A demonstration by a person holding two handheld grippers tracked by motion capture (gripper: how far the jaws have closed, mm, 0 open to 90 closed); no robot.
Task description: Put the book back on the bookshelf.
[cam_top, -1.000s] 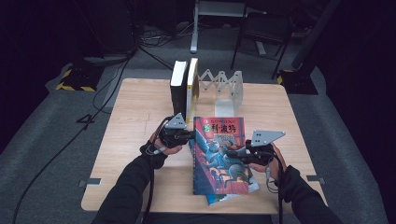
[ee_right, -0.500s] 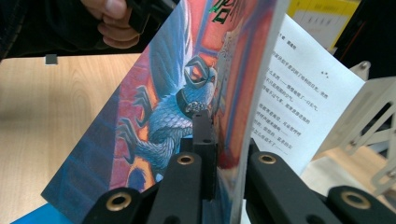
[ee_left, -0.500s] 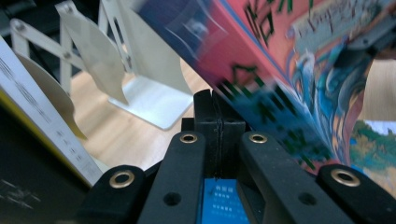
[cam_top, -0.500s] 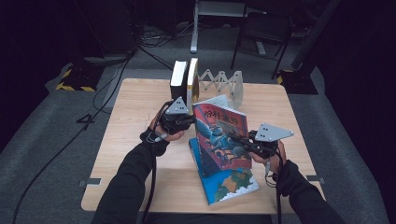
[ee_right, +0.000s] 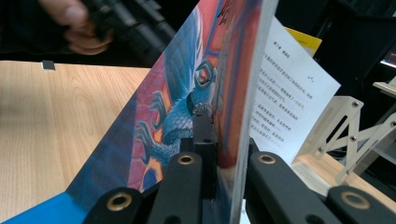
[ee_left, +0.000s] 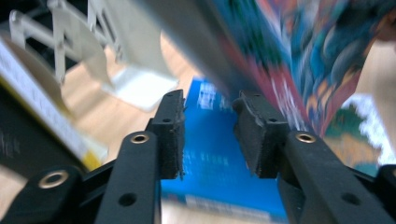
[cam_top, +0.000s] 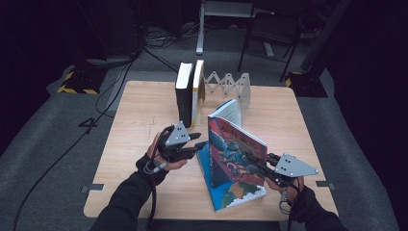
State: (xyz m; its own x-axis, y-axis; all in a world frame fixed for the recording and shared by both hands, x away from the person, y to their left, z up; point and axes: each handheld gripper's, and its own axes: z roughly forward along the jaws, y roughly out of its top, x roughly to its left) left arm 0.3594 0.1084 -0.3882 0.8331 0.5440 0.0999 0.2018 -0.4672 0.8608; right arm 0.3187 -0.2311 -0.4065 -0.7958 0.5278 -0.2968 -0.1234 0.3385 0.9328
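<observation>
two books (cam_top: 188, 94) already stand upright against the white folding rack (cam_top: 231, 86) at the far side of the wooden table (cam_top: 139, 125); a third, the colourful book (cam_top: 233, 151), is tipped up on its lower edge near the middle, above a blue book (cam_top: 231, 192) lying flat. the right gripper (cam_top: 262, 166) is clamped on its glossy cover, thin white pages fanning loose behind. the left gripper (cam_top: 199, 143) sits just beside the book's near edge, its jaws just now opening, nothing between the rough black pads (ee_left: 170, 133). judging by this, standing it in the rack is left, then the blue one.
</observation>
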